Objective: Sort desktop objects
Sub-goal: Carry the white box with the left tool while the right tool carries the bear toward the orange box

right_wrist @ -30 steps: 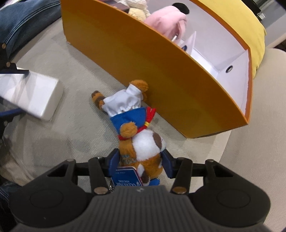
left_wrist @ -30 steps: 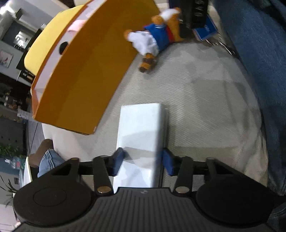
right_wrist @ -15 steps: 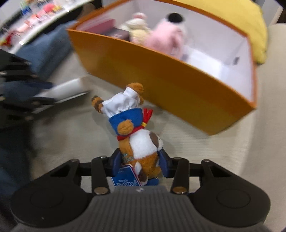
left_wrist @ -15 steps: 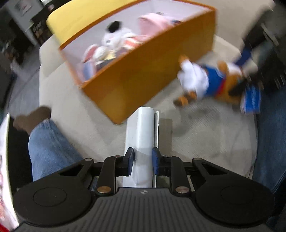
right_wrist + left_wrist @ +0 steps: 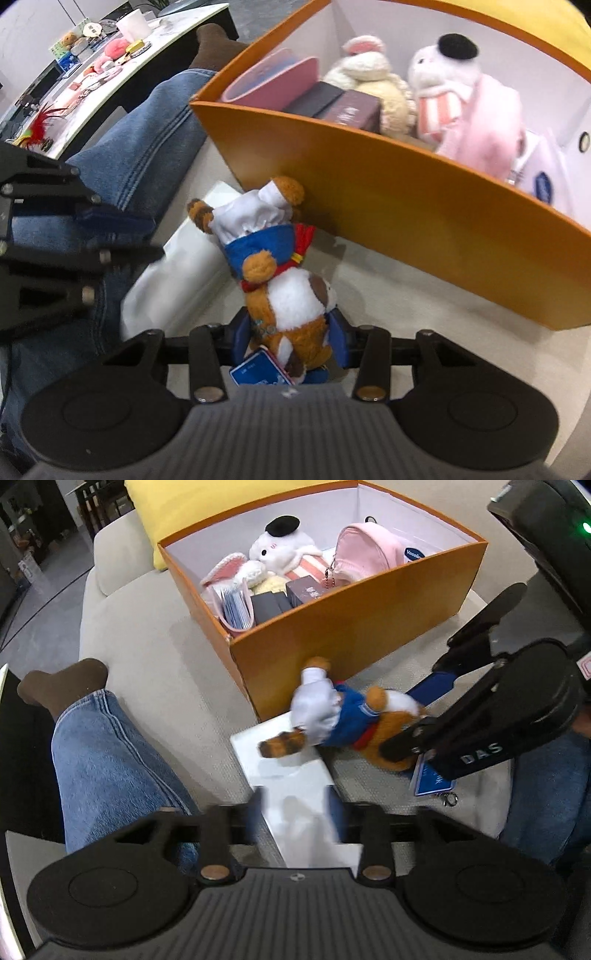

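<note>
White box sits pinched between the left gripper's 2 blurred fingers, now lying flat with its broad face up; 0.5 s ago it stood on edge. Just past it, the plush bear is clamped head-first between the right gripper's 2 blue pads, its blue tag hanging below. The bear's legs now reach over the box's far end, where before the 2 were apart. Its foot touches the outer wall of the orange bin, which has come closer and sharper in both views. Inside the bin lie a white plush, a pink pouch and dark boxes. A jeans-clad leg lies to the left.
</note>
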